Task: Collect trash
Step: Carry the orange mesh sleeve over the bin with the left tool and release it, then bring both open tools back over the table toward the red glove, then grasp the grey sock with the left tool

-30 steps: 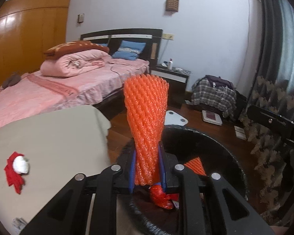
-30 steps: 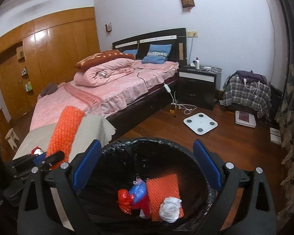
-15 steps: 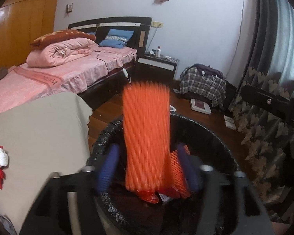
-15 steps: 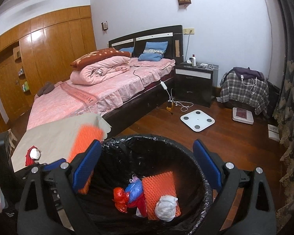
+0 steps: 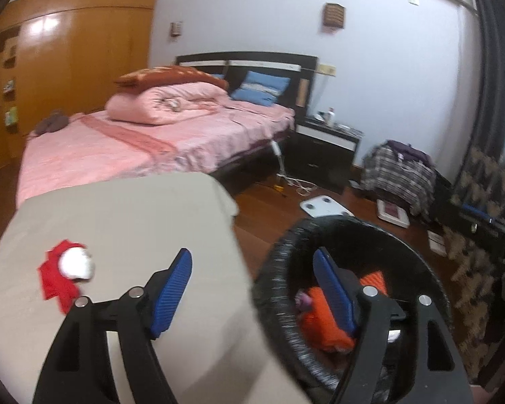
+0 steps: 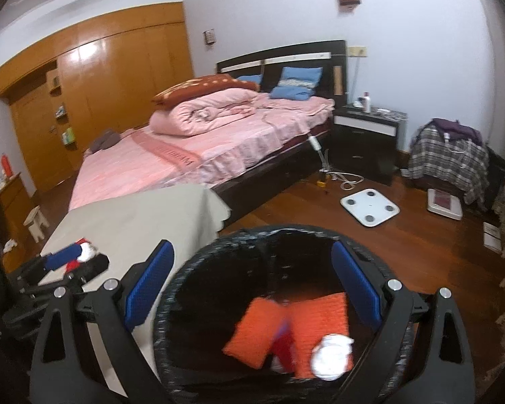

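A black-lined trash bin (image 5: 272, 269) (image 6: 219, 245) stands beside a table with a beige cloth (image 5: 134, 222) (image 6: 144, 215). Two orange foam nets (image 6: 252, 330) (image 5: 320, 316) lie in the bin with a white wad (image 6: 331, 360) and red scraps. A red scrap with a white wad (image 5: 67, 272) lies on the cloth. My left gripper (image 5: 252, 286) is open and empty, straddling the bin rim and table edge; it also shows in the right wrist view (image 6: 77, 262). My right gripper (image 6: 252, 282) is open and empty over the bin.
A pink bed (image 6: 202, 148) stands behind the table. A black nightstand (image 6: 367, 134), a white scale (image 6: 370, 207) and a plaid-covered pile (image 6: 451, 155) lie on the wooden floor. A curtain (image 5: 481, 202) hangs at the right.
My left gripper opened and let the orange foam net fall into the bin, then swung left toward the table. The right gripper stayed open over the bin.
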`<move>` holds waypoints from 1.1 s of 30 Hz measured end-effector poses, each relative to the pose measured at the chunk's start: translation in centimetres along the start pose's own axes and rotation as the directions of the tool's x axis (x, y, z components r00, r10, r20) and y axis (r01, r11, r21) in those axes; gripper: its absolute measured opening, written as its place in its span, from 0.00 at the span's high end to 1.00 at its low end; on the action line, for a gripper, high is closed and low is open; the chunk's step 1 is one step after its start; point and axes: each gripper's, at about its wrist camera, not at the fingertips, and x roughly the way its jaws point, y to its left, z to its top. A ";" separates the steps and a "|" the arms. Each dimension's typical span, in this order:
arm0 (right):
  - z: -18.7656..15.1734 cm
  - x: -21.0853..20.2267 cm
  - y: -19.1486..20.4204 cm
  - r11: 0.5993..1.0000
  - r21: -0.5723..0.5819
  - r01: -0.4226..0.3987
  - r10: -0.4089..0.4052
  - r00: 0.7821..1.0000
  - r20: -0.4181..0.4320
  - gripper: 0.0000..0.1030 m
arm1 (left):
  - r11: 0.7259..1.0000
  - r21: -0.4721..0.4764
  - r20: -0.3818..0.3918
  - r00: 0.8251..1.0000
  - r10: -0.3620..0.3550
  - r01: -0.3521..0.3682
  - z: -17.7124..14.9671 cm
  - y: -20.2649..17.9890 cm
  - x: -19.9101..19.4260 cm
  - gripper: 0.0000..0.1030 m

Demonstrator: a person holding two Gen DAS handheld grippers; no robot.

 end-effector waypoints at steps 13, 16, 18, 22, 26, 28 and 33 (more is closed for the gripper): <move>-0.9 3.1 10.2 0.976 -0.096 -0.195 0.192 0.980 -0.043 0.11 | 0.967 -0.070 -0.001 0.970 0.244 -0.244 -2.9 9.3 -5.2 0.23; -1.6 4.2 12.6 0.962 -0.113 -0.248 0.243 0.968 -0.058 0.11 | 0.944 -0.094 -0.038 0.949 0.314 -0.316 -4.9 12.0 -6.0 0.23; -2.0 4.8 13.9 0.954 -0.113 -0.277 0.270 0.960 -0.071 0.11 | 0.931 -0.117 -0.065 0.938 0.341 -0.346 -6.2 13.4 -6.3 0.23; -2.9 6.0 16.6 0.942 -0.123 -0.313 0.301 0.948 -0.101 0.11 | 0.914 -0.157 -0.107 0.926 0.362 -0.375 -8.1 15.0 -6.1 0.23; -4.0 6.6 18.2 0.936 -0.145 -0.321 0.305 0.944 -0.124 0.11 | 0.907 -0.179 -0.137 0.922 0.361 -0.382 -9.7 15.9 -5.5 0.23; -4.6 7.0 18.8 0.934 -0.156 -0.322 0.302 0.943 -0.139 0.11 | 0.903 -0.188 -0.152 0.920 0.361 -0.385 -10.2 15.8 -5.0 0.24; -5.5 7.8 19.1 0.933 -0.161 -0.322 0.295 0.940 -0.169 0.11 | 0.888 -0.211 -0.198 0.907 0.371 -0.409 -11.7 16.2 -4.0 0.25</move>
